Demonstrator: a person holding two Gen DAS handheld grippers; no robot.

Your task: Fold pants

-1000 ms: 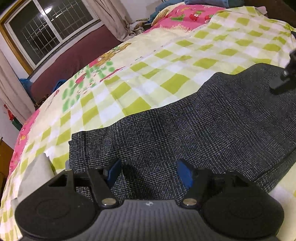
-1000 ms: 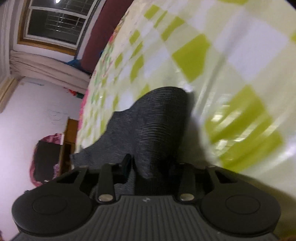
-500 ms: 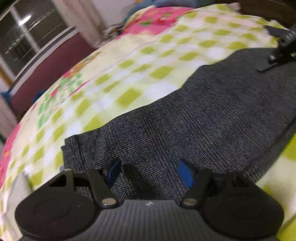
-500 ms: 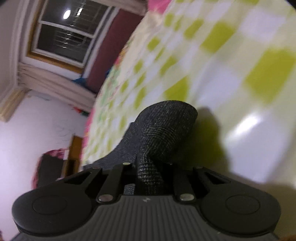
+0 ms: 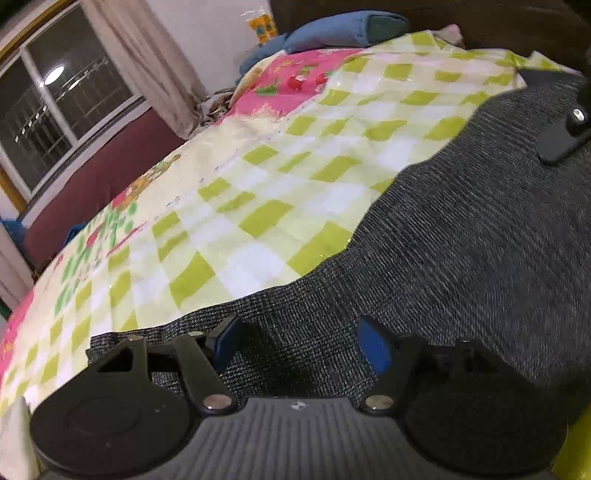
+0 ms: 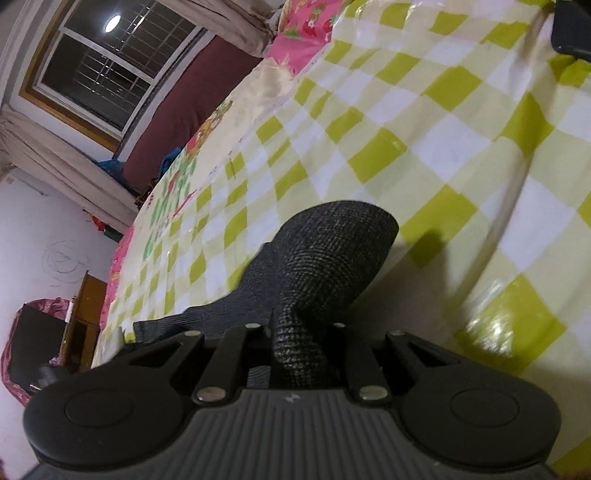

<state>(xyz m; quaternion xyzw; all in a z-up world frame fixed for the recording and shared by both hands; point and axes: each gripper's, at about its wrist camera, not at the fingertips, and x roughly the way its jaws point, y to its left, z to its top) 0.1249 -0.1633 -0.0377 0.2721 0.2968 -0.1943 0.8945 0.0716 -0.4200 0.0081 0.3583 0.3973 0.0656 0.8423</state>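
Dark grey checked pants (image 5: 461, 258) lie spread on a bed with a green-checked sheet (image 5: 295, 166). My left gripper (image 5: 297, 328) hovers low over the pants' near edge. Its jaws are opening, the blue pads (image 5: 375, 347) stand wide apart, and the cloth lies under them ungripped. My right gripper (image 6: 301, 328) is shut on a bunched fold of the pants (image 6: 332, 251) and holds it up off the sheet, so the cloth hangs back toward the bed. Part of the right gripper (image 5: 565, 136) shows over the pants at the far right of the left wrist view.
The sheet (image 6: 424, 129) stretches bare beyond the pants, with a pink flowered part (image 5: 295, 77) and a blue pillow (image 5: 343, 29) at the head. A window (image 5: 55, 107) with curtains and a maroon wall run along the far side. A wooden cupboard (image 6: 85, 317) stands beyond the bed's left end.
My right gripper closed on a fold of the pants and raised it off the sheet. My left gripper slid sideways along the pants' edge, still open.
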